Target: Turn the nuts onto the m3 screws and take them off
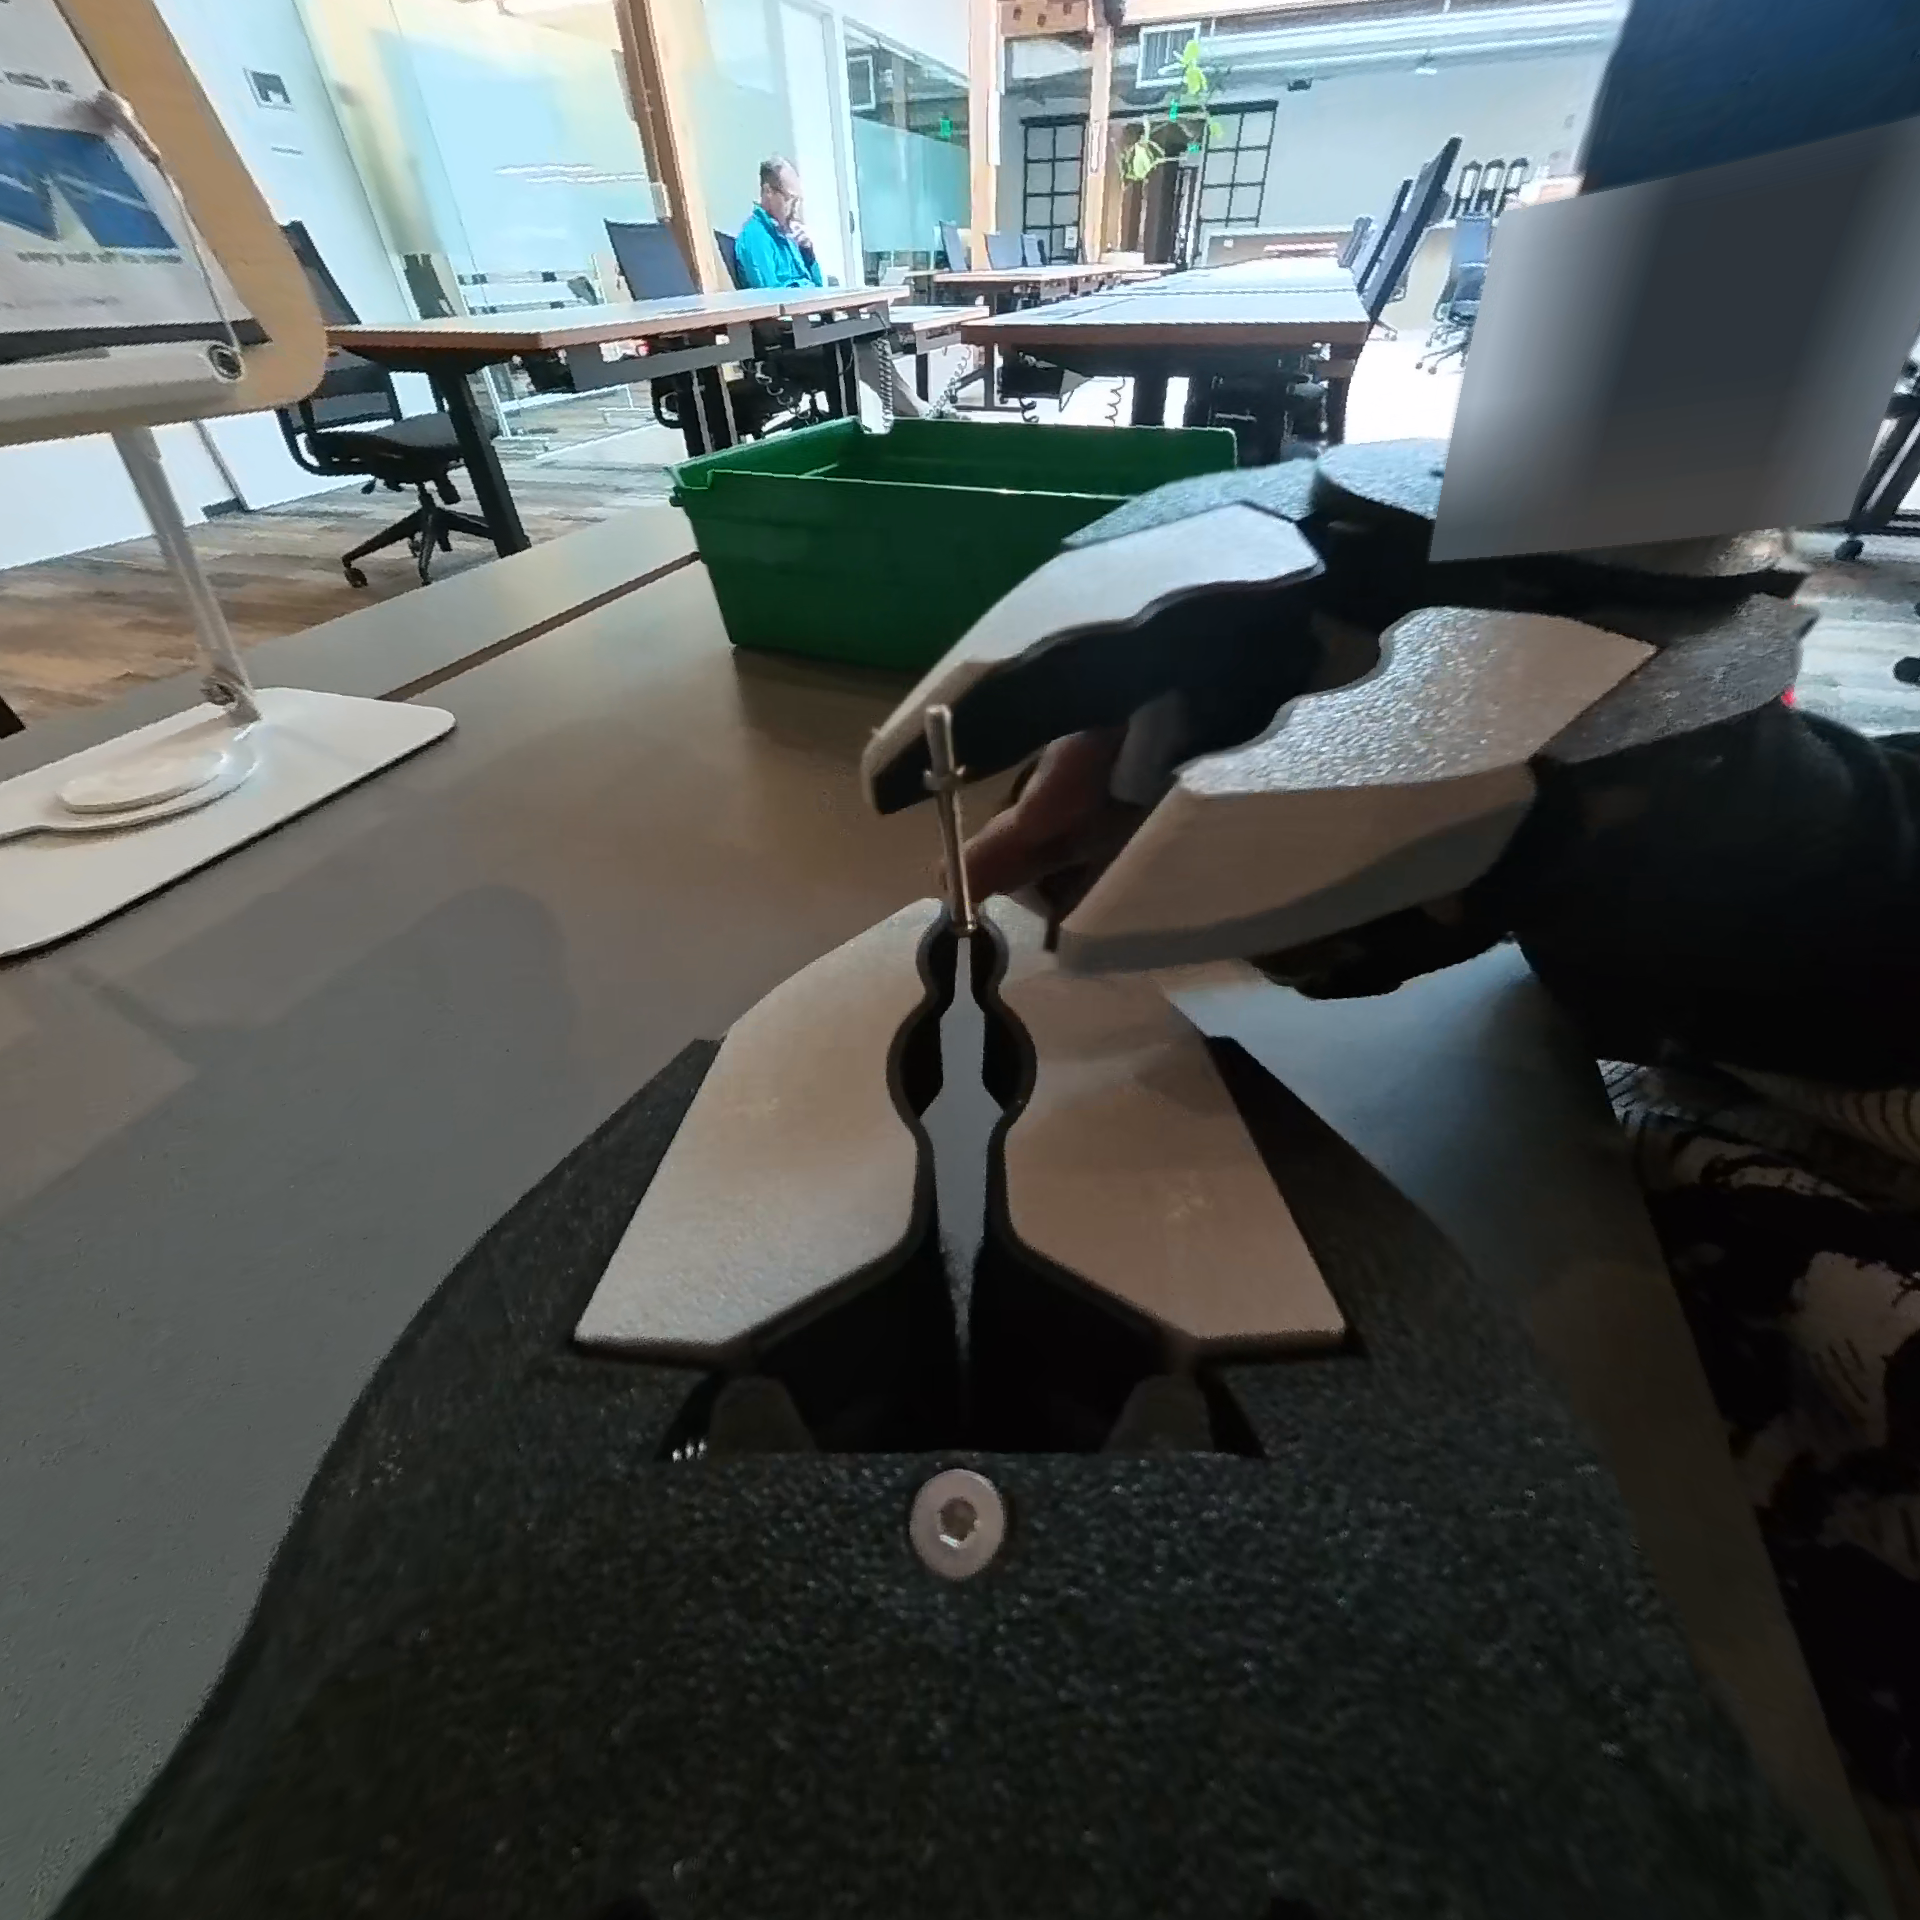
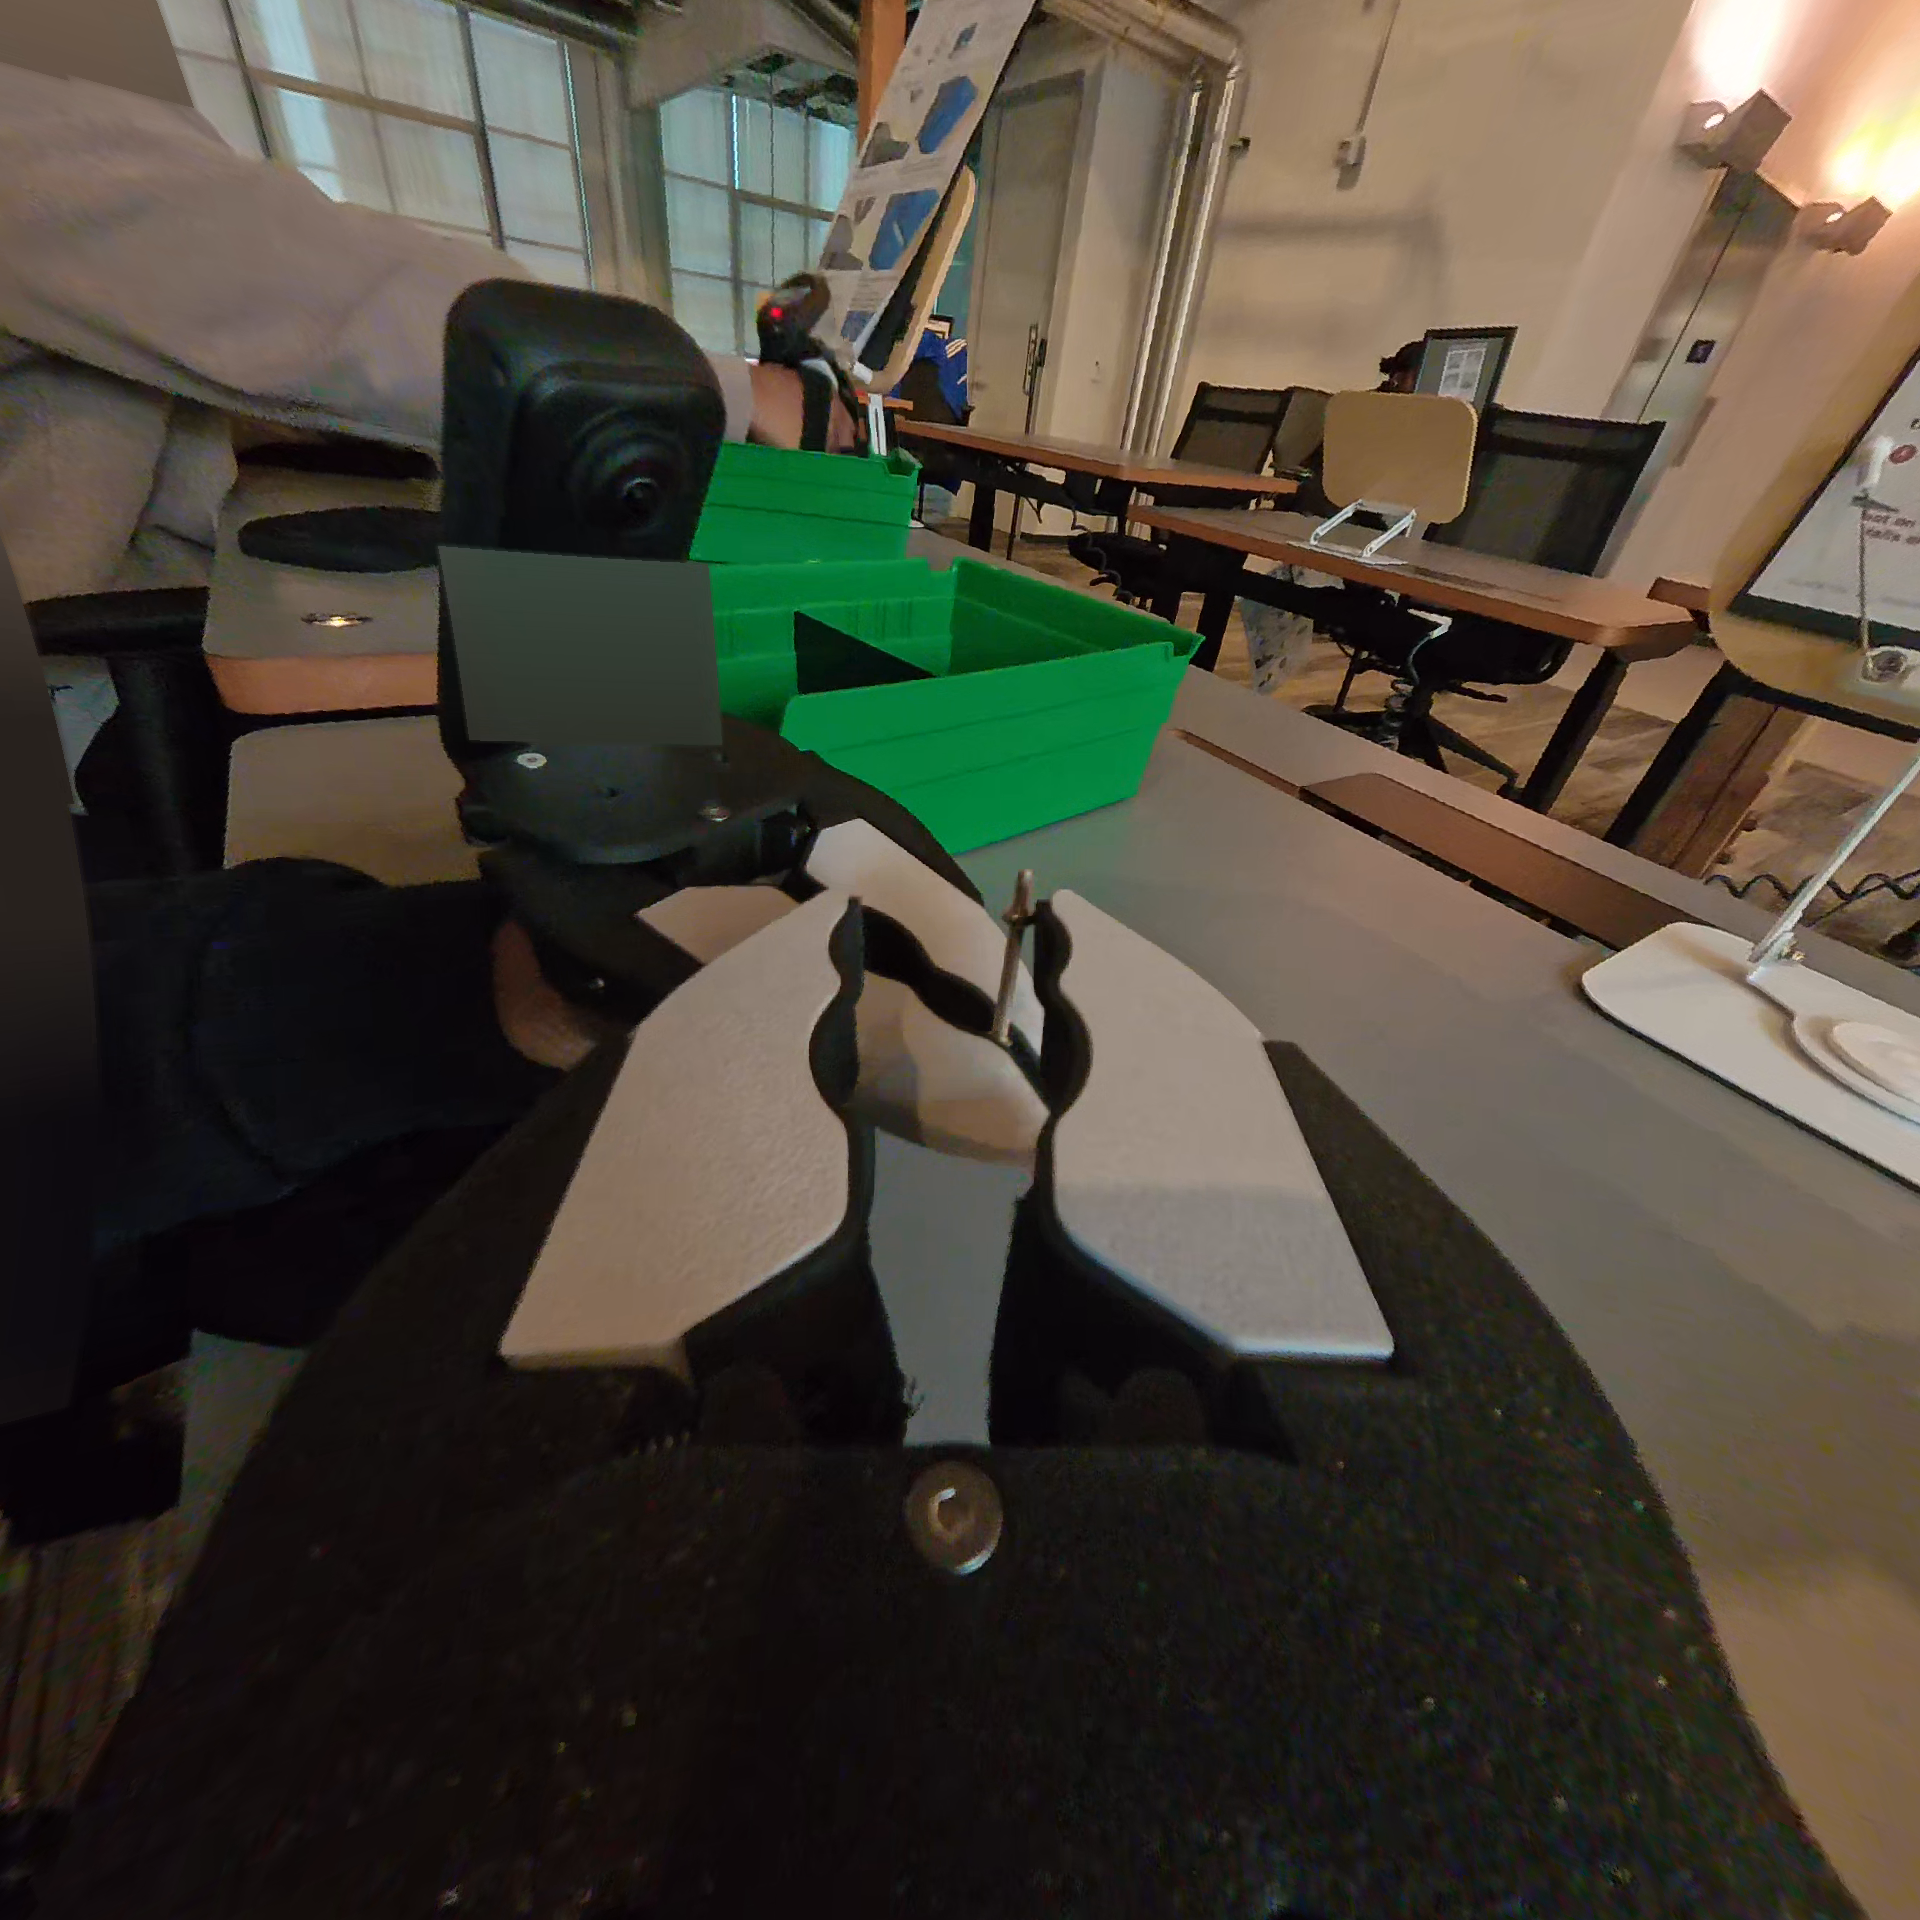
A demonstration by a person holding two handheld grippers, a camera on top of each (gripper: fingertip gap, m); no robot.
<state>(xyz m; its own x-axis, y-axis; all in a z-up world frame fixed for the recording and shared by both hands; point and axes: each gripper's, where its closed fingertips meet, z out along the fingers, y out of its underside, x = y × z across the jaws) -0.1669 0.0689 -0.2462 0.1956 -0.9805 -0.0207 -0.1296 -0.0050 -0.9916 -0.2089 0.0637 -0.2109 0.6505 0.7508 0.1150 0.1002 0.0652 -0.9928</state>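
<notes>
My left gripper is shut on the lower end of a thin silver M3 screw and holds it upright above the grey table. A small nut sits on the screw near its top. My right gripper is open around the screw. The nut lies right beside its right-hand pad, and the other pad stands well clear. In the left wrist view the right gripper reaches in from the right. The left gripper shows just below in the right wrist view.
A green bin stands on the table behind the grippers; it also shows in the right wrist view, with a second green bin behind it. A white-based sign stand is at the left. A person's gloved hand holds the right gripper. Across from one pair of fingers to the other is roughly 5 cm.
</notes>
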